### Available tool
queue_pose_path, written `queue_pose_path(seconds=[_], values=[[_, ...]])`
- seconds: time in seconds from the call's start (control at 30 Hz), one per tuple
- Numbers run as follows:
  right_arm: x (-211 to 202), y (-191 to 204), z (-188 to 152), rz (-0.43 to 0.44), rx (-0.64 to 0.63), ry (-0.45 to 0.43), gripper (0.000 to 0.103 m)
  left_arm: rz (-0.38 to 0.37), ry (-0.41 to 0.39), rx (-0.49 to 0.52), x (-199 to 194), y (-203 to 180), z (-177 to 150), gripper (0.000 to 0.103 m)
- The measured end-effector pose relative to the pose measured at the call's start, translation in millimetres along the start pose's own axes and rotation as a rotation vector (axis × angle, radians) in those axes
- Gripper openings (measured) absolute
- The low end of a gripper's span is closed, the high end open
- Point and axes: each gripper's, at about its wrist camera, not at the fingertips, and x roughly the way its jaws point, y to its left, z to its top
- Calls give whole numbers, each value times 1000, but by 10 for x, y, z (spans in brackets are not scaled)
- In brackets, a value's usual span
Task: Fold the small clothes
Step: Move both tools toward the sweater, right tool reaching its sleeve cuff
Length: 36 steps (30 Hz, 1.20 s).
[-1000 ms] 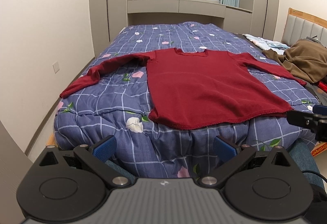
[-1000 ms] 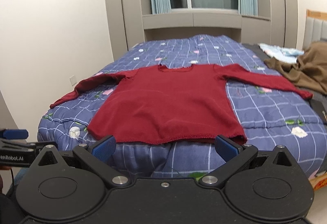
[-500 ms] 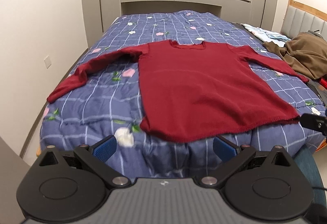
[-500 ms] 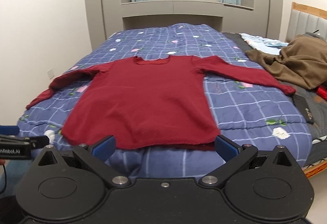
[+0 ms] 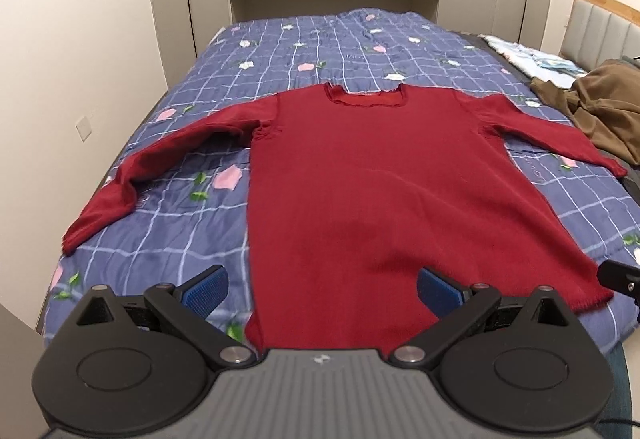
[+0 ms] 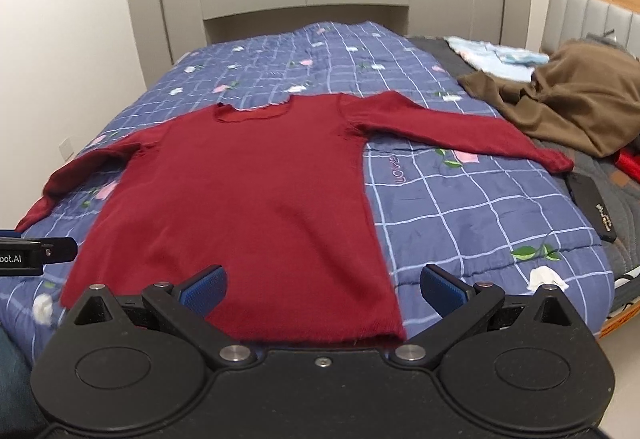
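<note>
A dark red long-sleeved sweater (image 5: 376, 175) (image 6: 248, 195) lies flat, front up, on a blue checked floral quilt (image 5: 208, 199) (image 6: 460, 207), with both sleeves spread out and its hem at the near bed edge. My left gripper (image 5: 320, 289) hovers open over the hem's left half, nothing between its blue pads. My right gripper (image 6: 322, 289) hovers open over the hem's right corner, also empty. Each gripper's tip shows at the edge of the other's view.
A brown garment (image 6: 572, 99) is heaped at the right of the bed, with a light blue cloth (image 6: 492, 55) behind it. A dark flat case (image 6: 592, 207) lies by the right sleeve's cuff. A wall and cabinets stand to the left and behind the bed.
Both grippers have moved forward and higher over the bed, so the sweater's hem now lies right at the fingertips. Both stay open. The sweater has not moved.
</note>
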Motion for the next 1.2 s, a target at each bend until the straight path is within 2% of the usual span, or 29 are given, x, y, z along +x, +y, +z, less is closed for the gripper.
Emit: queue_pose_path(seconds=[0.2, 0.33, 0.5, 0.83, 0.97, 1.2], values=[[448, -213, 295, -22, 68, 77, 103, 9, 70, 7, 440, -171, 382, 103], [702, -382, 440, -19, 128, 91, 103, 13, 102, 15, 745, -281, 621, 103], [900, -604, 545, -19, 170, 28, 103, 10, 127, 20, 1079, -412, 901, 103], [1322, -1124, 790, -87, 212, -85, 103, 12, 157, 58, 1707, -665, 1314, 103], [1594, -1406, 948, -114, 253, -85, 103, 18, 148, 74, 1928, -765, 1465, 103], [2046, -2009, 1147, -175, 409, -26, 103, 23, 122, 100, 2258, -967, 1659, 103]])
